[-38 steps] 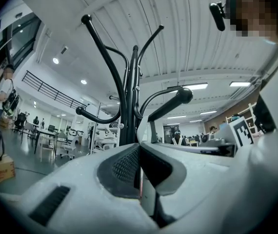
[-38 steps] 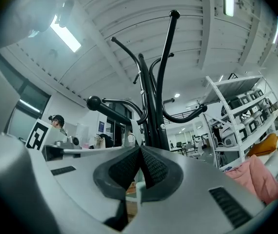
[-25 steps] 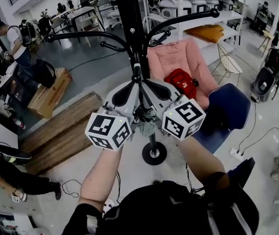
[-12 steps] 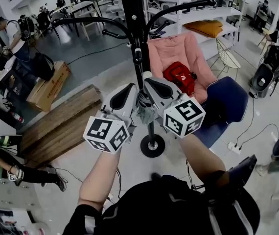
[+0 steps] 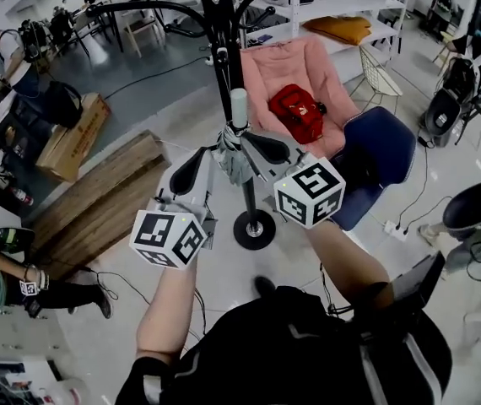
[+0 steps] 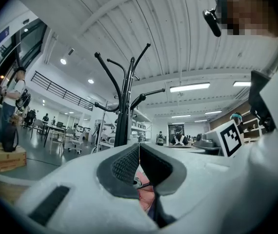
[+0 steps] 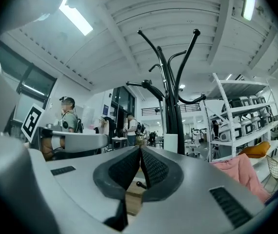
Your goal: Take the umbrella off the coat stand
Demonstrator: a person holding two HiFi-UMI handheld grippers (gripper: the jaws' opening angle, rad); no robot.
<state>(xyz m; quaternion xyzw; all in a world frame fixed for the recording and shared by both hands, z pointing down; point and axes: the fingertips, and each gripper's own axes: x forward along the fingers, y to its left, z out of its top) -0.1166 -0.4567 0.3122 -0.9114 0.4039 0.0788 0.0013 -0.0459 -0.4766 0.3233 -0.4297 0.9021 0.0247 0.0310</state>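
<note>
Red bag [image 5: 296, 112] lay on pink armchair [image 5: 276, 67], blue chair [image 5: 386, 152] stood just right of the armchair, orange cushion [image 5: 337, 29] rested behind it, cardboard box [image 5: 70, 139] and wooden boards [image 5: 97, 205] sat well left of it.

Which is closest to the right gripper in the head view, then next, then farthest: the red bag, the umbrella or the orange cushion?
1. Umbrella, right beside the right gripper.
2. Red bag, on the pink chair beyond.
3. Orange cushion, far off on the shelf.
</note>
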